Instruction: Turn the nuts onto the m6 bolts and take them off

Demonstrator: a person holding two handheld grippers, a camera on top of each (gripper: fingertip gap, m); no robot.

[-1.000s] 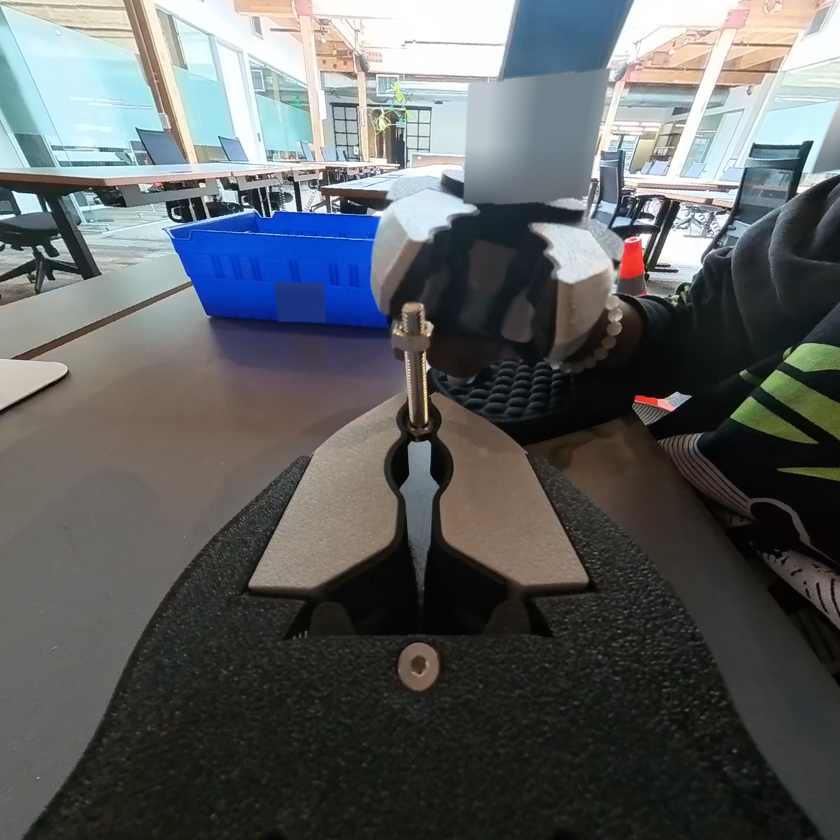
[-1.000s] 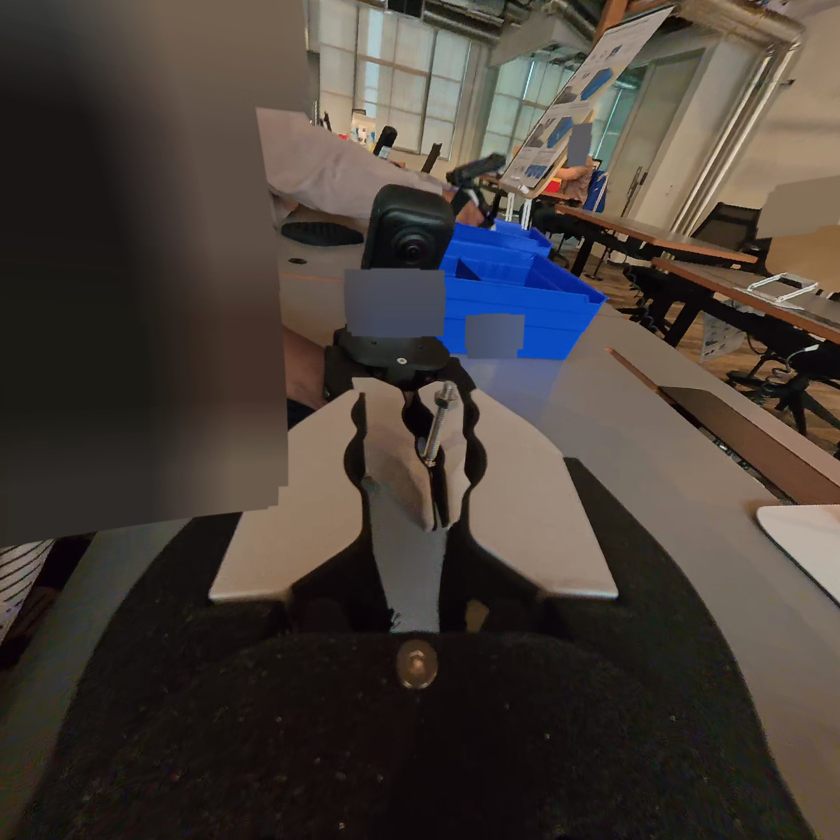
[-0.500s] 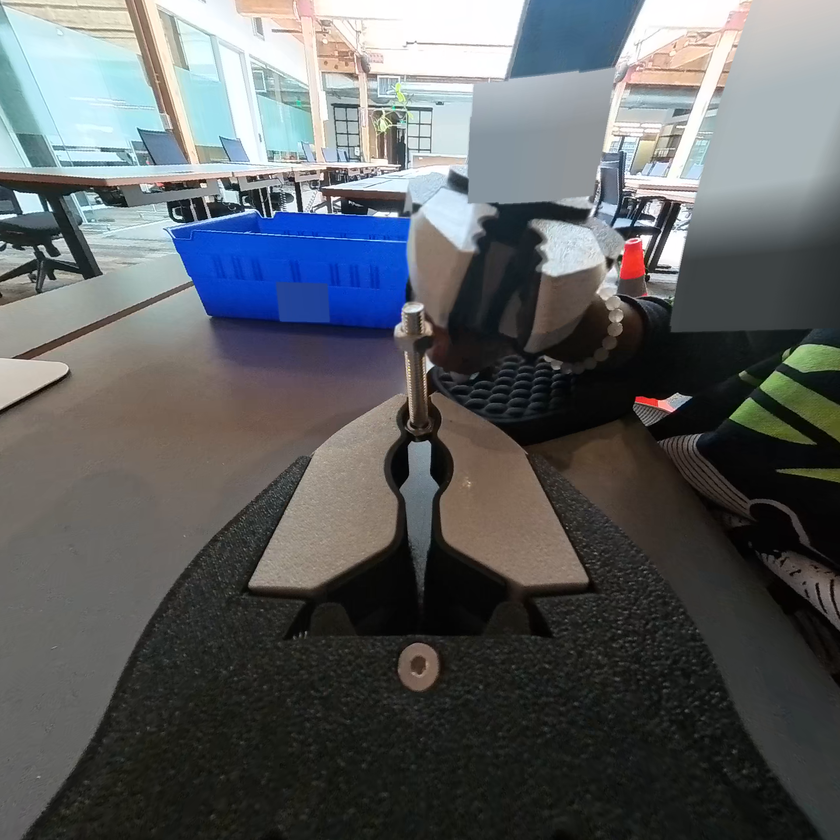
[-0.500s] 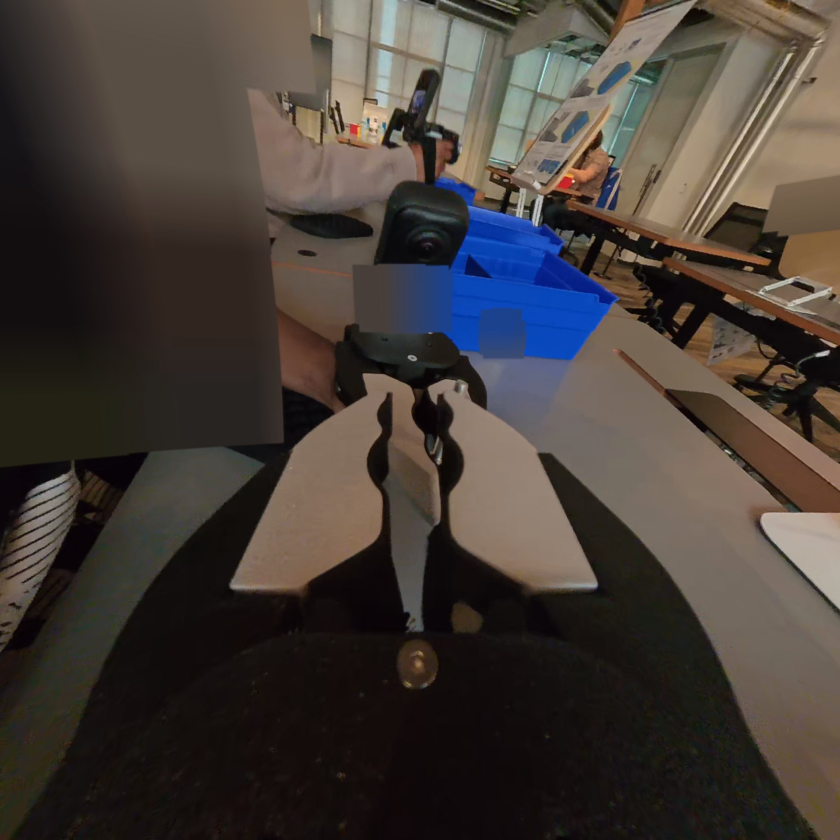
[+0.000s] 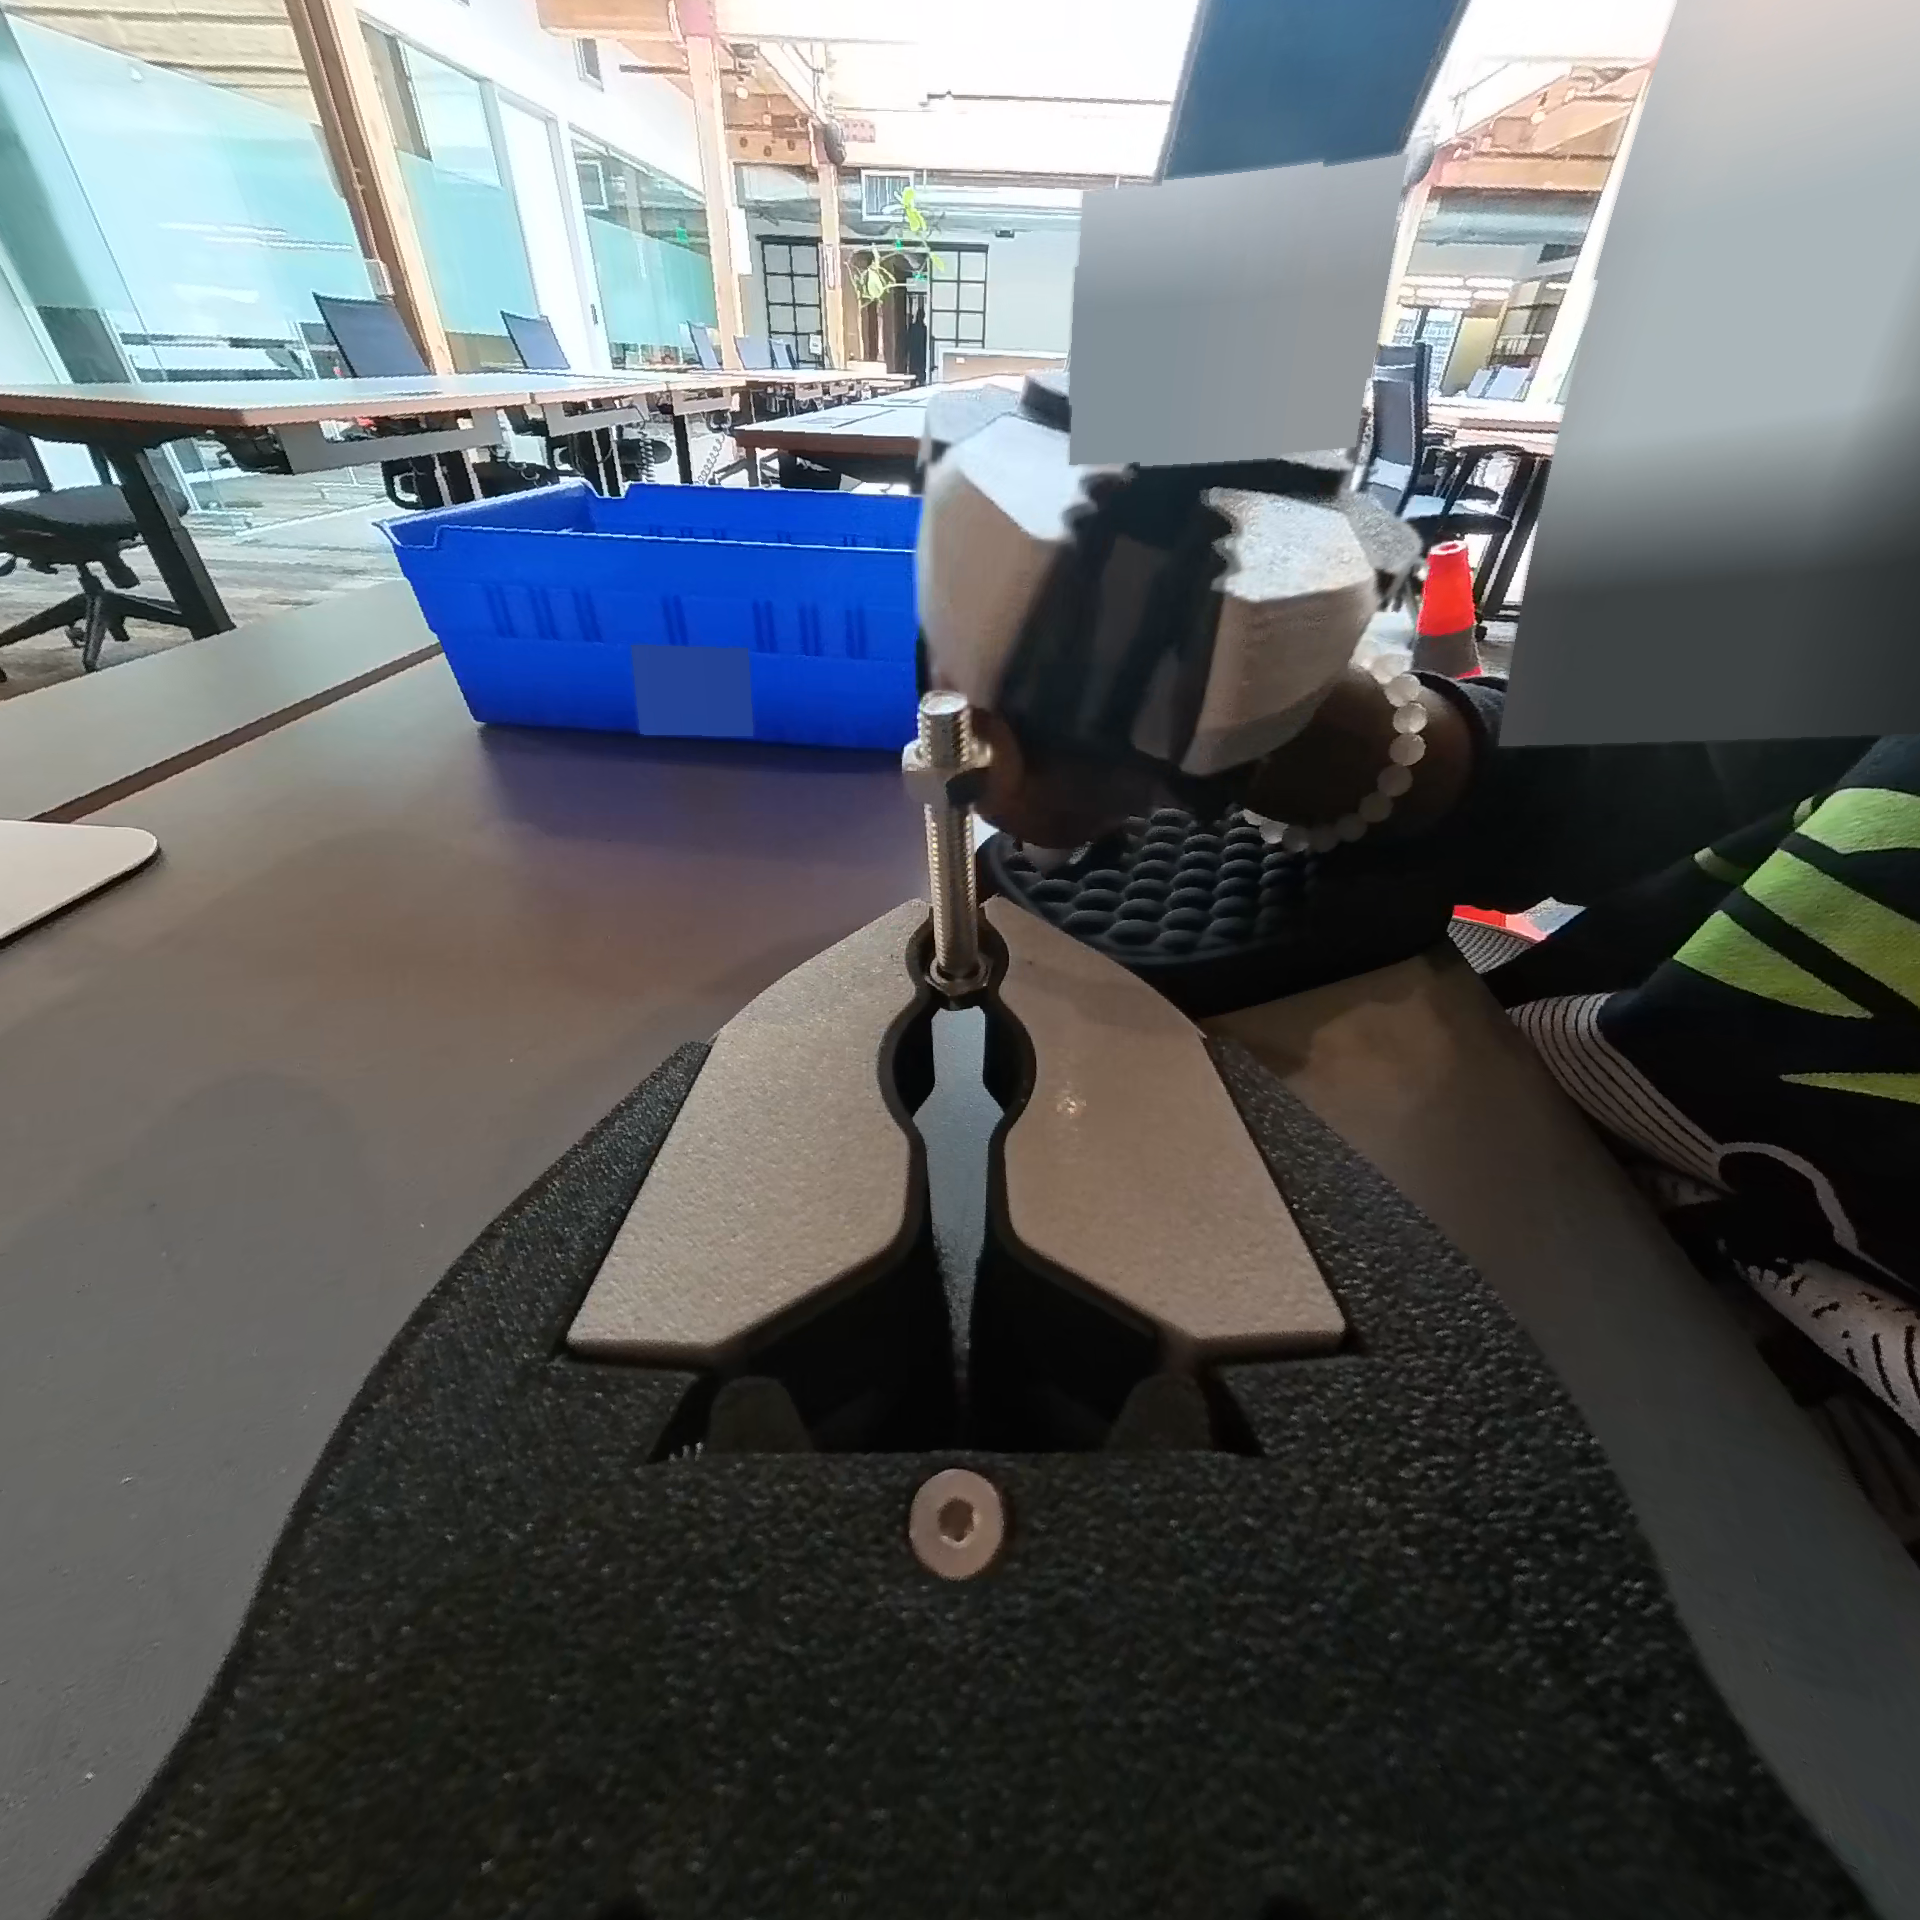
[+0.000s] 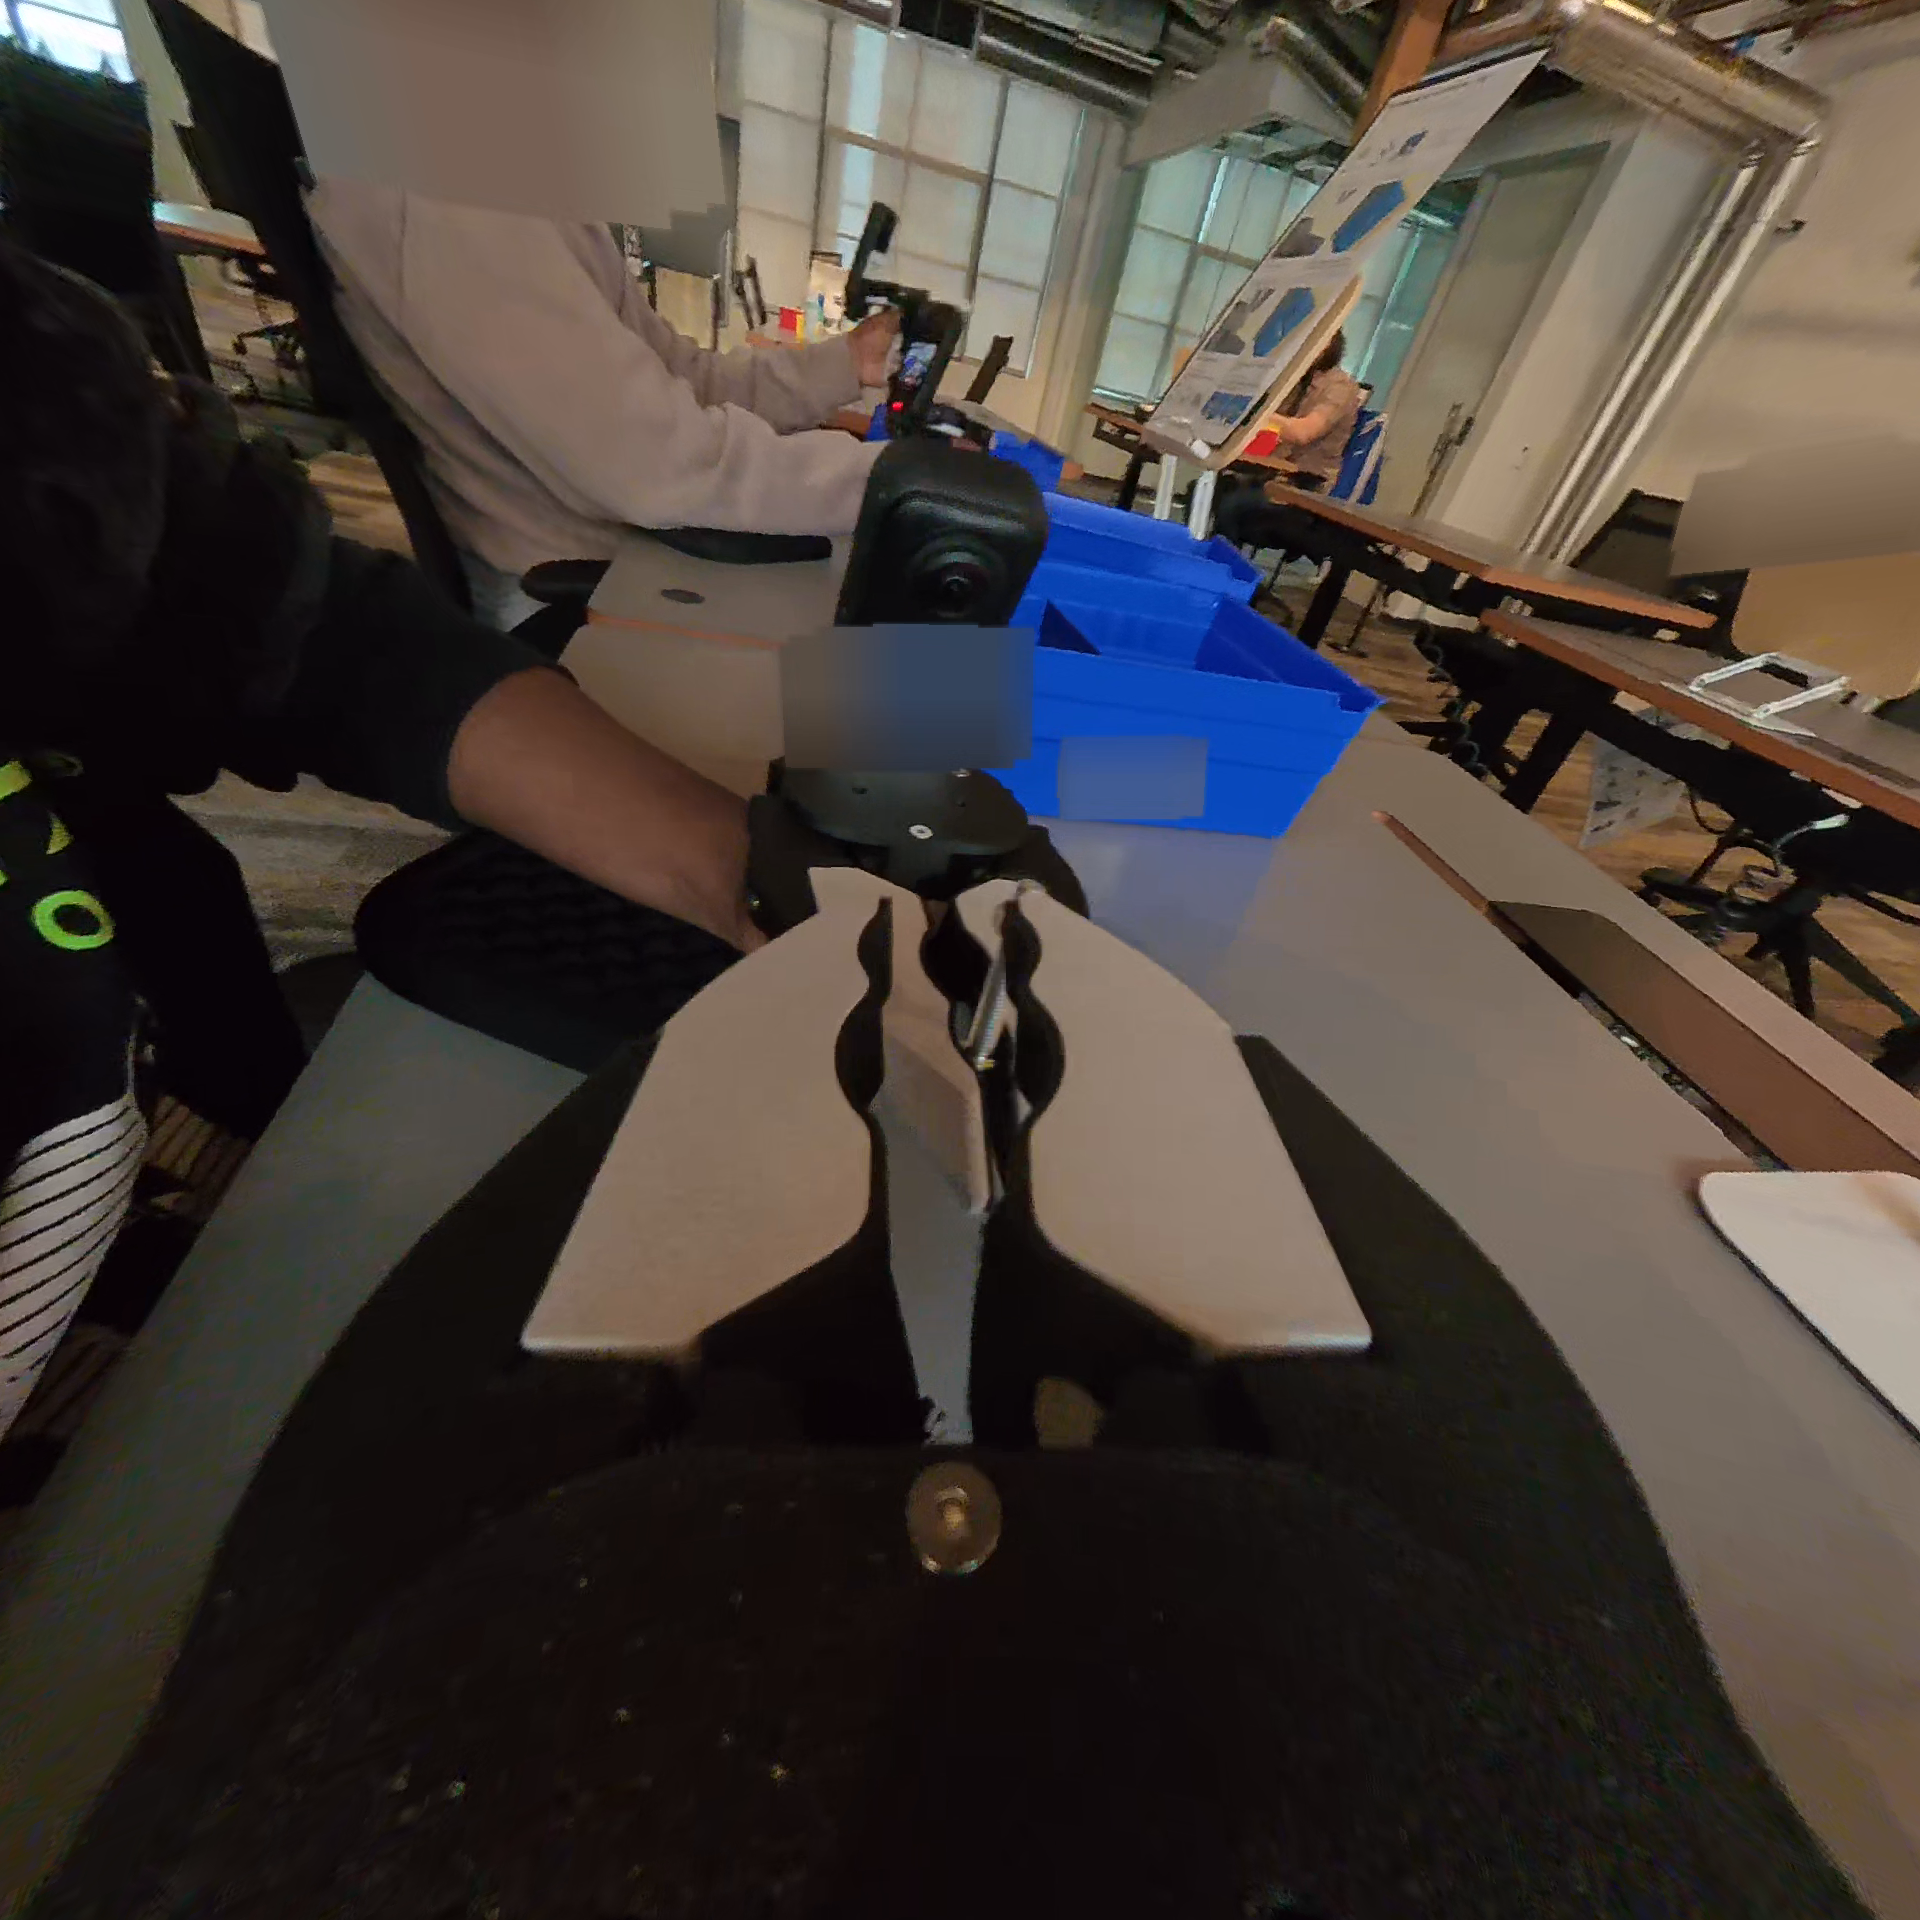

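Left gripper [image 5: 954, 961] clamps bolt [image 5: 950, 862] over grey table [image 5: 312, 987]; right gripper [image 6: 951, 935] part-open; open-plan office.

A silver bolt [image 5: 951, 862] is clamped upright at the tips of the left gripper [image 5: 958, 961], with a nut [image 5: 943, 750] threaded near its top. The right gripper [image 5: 1132, 623] is seen just behind the nut, before a blue bin [image 5: 665, 613]
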